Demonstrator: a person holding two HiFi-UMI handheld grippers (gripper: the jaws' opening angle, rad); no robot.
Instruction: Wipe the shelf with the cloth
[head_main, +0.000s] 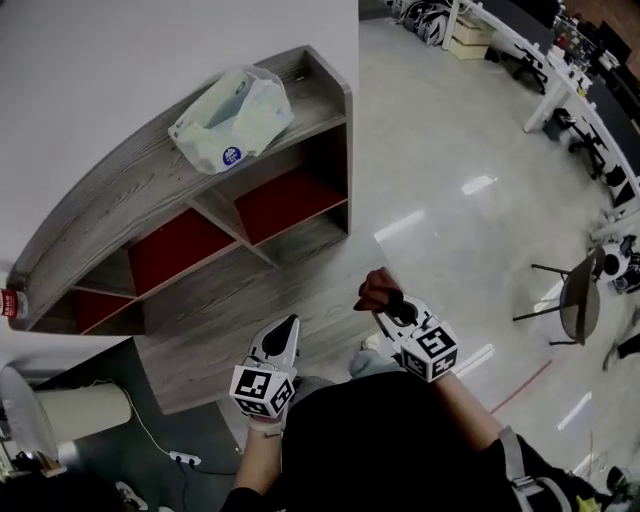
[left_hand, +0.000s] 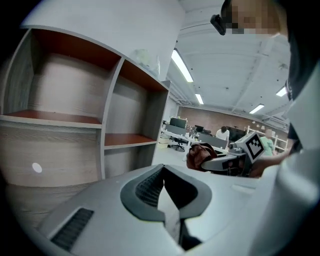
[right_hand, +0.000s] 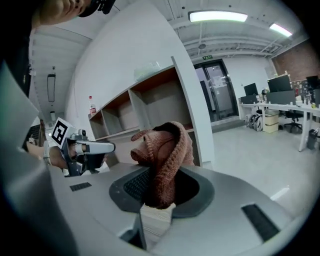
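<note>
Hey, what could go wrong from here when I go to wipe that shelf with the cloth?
The right gripper pinches the brown knitted cloth by one fold, with the rest bunched loose above it, so it may pull free when dragged along a board. The plastic packet lies on top of the shelf; a sweep there could knock it off.

Nothing legible anywhere. The round blue sticker (head_main: 232, 156) on the pale translucent plastic bag (head_main: 240, 110), at eleven o'clock atop the grey wooden shelf (head_main: 100, 205), is too small to read. So are the red label (head_main: 11, 303) at nine o'clock and the green sign (right_hand: 206, 58) over the far doorway.
</note>
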